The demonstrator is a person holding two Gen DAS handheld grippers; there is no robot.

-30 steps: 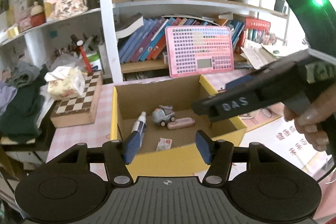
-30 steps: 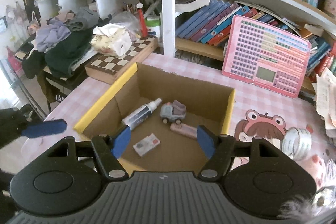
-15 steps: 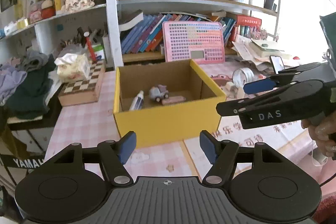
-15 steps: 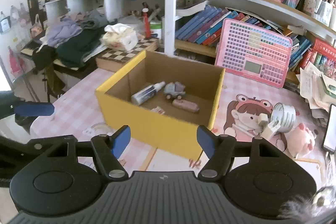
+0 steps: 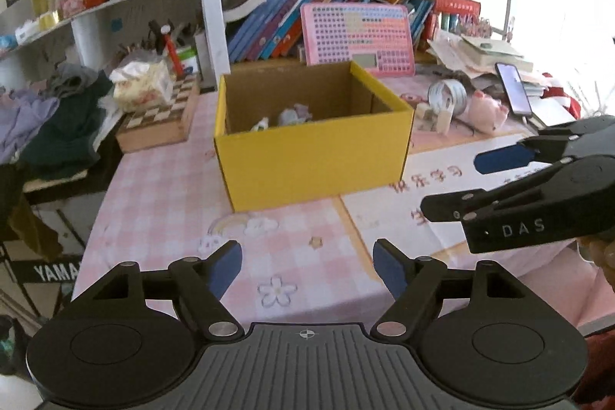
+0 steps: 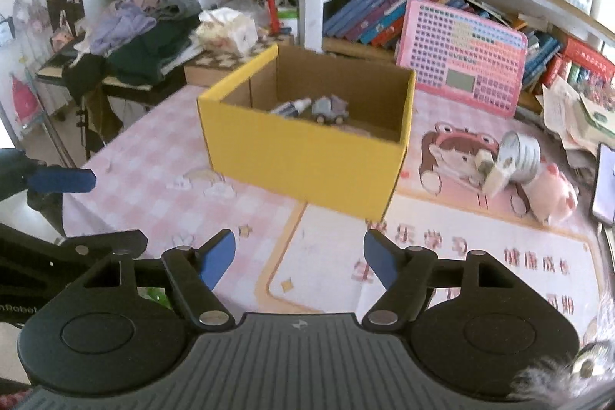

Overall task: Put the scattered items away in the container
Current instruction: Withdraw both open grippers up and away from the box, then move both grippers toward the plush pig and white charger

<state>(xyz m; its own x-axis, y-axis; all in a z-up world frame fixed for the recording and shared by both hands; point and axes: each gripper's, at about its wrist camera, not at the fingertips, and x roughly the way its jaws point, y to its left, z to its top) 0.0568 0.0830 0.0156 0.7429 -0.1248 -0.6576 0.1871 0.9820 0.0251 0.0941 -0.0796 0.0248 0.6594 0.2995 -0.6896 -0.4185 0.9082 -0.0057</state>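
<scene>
A yellow cardboard box (image 5: 315, 156) stands on the pink checked table; it also shows in the right wrist view (image 6: 303, 156). Inside it lie a small toy truck (image 6: 329, 110) and a white-capped tube (image 6: 290, 107); other contents are hidden by the front wall. My left gripper (image 5: 307, 266) is open and empty, low over the table in front of the box. My right gripper (image 6: 300, 258) is open and empty too, in front of the box; it also shows at the right of the left wrist view (image 5: 461, 185).
A tape roll (image 6: 521, 156), a pink pig toy (image 6: 553, 193) and a phone (image 5: 513, 94) lie right of the box. A pink keyboard toy (image 5: 359, 39) leans on the bookshelf behind. A chessboard box (image 5: 159, 120) with a tissue pack stands left, beside piled clothes (image 5: 57, 118).
Both grippers have drawn back from above the box to low over the table in front of it. Both stay open and empty.
</scene>
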